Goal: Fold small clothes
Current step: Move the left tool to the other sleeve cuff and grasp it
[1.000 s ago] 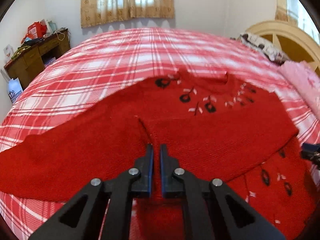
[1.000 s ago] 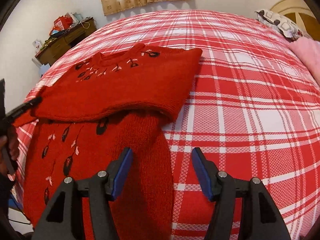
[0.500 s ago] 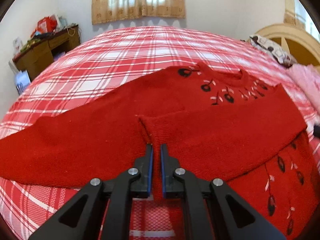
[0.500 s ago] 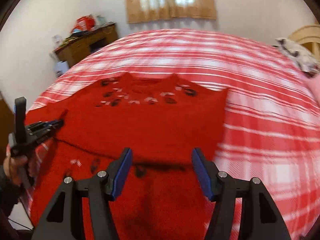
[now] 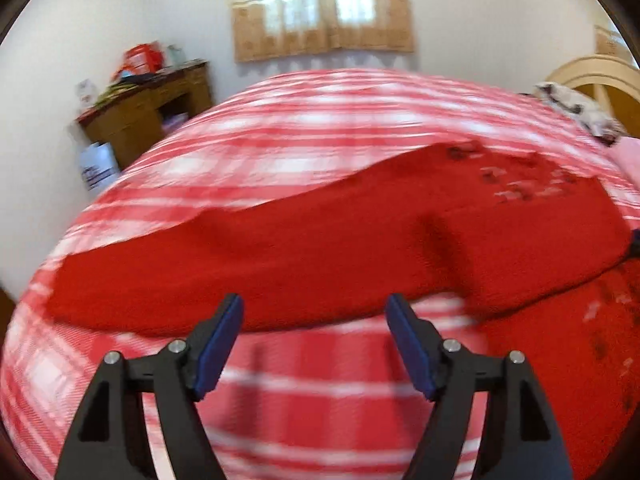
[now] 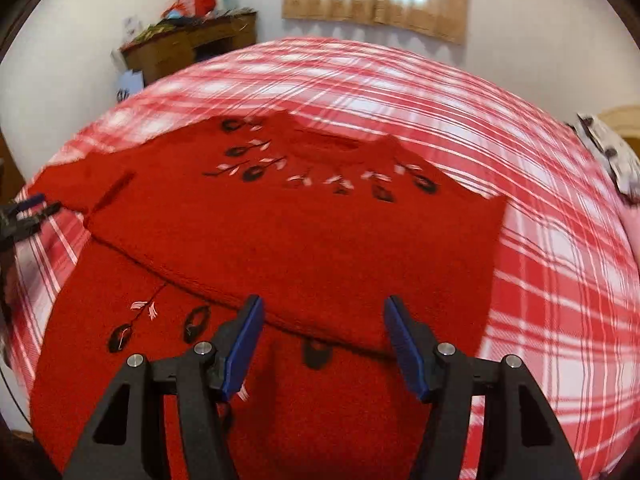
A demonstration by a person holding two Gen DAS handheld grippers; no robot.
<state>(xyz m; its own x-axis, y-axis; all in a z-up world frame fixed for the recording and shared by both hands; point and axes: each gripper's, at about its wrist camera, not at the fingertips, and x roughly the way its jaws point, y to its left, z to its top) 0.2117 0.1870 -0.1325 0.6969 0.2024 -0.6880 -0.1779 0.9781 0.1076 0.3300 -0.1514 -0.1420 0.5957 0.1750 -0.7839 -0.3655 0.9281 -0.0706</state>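
My left gripper (image 5: 314, 320) is opening empty beside the red sweater (image 6: 320, 240); right gripper (image 6: 322, 322) is hovering spread; that outstretched sleeve (image 5: 192, 264) probably needs folding next.

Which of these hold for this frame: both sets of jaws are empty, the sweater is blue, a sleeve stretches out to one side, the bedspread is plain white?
1. Both sets of jaws are empty: true. The left gripper is opening with nothing between its jaws, and the right gripper stands open.
2. The sweater is blue: false. It is red with dark flower motifs.
3. A sleeve stretches out to one side: true.
4. The bedspread is plain white: false. It is a red and white plaid.
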